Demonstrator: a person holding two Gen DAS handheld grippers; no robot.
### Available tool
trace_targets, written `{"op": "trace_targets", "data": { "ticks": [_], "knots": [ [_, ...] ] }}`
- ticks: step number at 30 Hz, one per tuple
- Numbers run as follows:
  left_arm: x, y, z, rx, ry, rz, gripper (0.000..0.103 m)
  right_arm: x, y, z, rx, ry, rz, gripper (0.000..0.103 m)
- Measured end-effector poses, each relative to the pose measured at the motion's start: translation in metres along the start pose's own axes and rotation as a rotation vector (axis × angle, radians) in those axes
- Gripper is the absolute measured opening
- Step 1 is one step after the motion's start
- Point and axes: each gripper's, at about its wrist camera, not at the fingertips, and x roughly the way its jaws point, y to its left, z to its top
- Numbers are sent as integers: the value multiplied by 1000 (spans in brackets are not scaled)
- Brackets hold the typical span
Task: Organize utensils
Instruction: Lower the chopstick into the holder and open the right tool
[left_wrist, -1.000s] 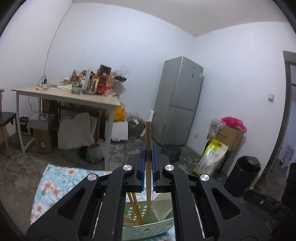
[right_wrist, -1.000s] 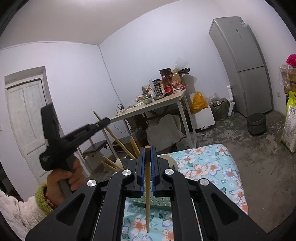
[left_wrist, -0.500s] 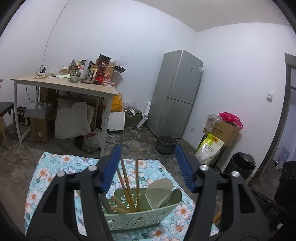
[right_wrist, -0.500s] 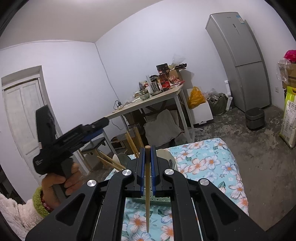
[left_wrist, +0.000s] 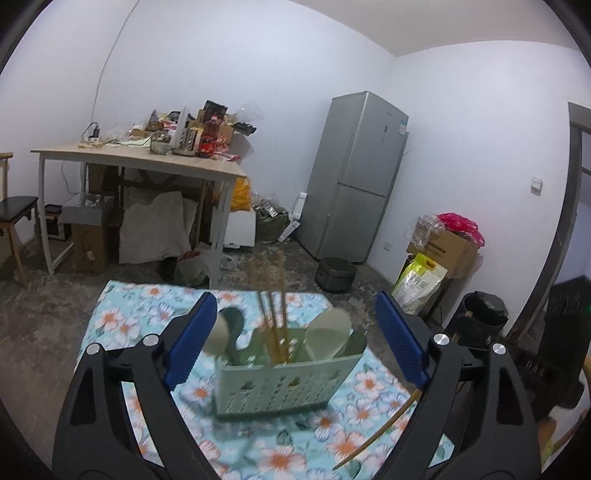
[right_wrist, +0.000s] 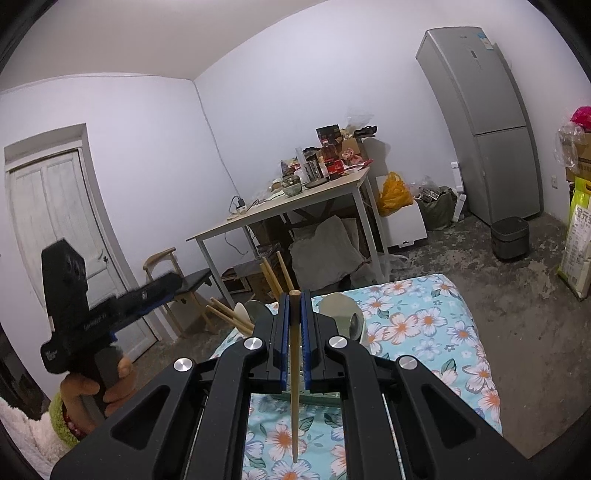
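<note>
1. Left gripper, left wrist view: its blue-padded jaws stand wide and are opening, with nothing pressed between the pads; they frame the utensil caddy from the near side.
2. Utensil caddy, same view: a pale green perforated holder standing upright on the floral cloth. Several wooden chopsticks rise from its middle compartment; spoons stand in the compartments to either side.
3. Lying chopstick, left wrist view only: it slants across the cloth to the right of the caddy, partly hidden behind the right finger of the left gripper.
4. Right gripper, right wrist view: closed on a single wooden chopstick, which is clamped near its upper end and hangs nearly vertical, its tip over the cloth on the near side of the caddy.
5. Right wrist view only: a person's hand with a green cuff holds the left gripper's handle, left of the caddy. The caddy itself is mostly hidden behind the right gripper; chopstick ends and spoon bowls show above it.
6. Background, both views: a cluttered table and a grey refrigerator beyond the caddy. A white door appears in the right wrist view alone.
</note>
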Motion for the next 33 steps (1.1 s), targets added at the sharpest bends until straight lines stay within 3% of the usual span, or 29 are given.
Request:
{"op": "trace_targets", "data": {
  "ticks": [8, 13, 20, 27, 33],
  "knots": [
    [-7, 31, -35, -67, 84, 51, 85, 4, 12, 2, -33, 6, -9, 6],
    [-7, 49, -56, -90, 135, 105, 85, 5, 17, 19, -63, -26, -5, 6],
    [-12, 61, -78, -86, 161, 169, 85, 13, 33, 59, -113, -88, 16, 6],
    [-17, 72, -89, -91, 174, 185, 85, 28, 60, 96, -195, -165, 6, 6],
    [-20, 80, -90, -100, 163, 195, 85, 64, 68, 104, -246, -162, -45, 6]
  ]
}}
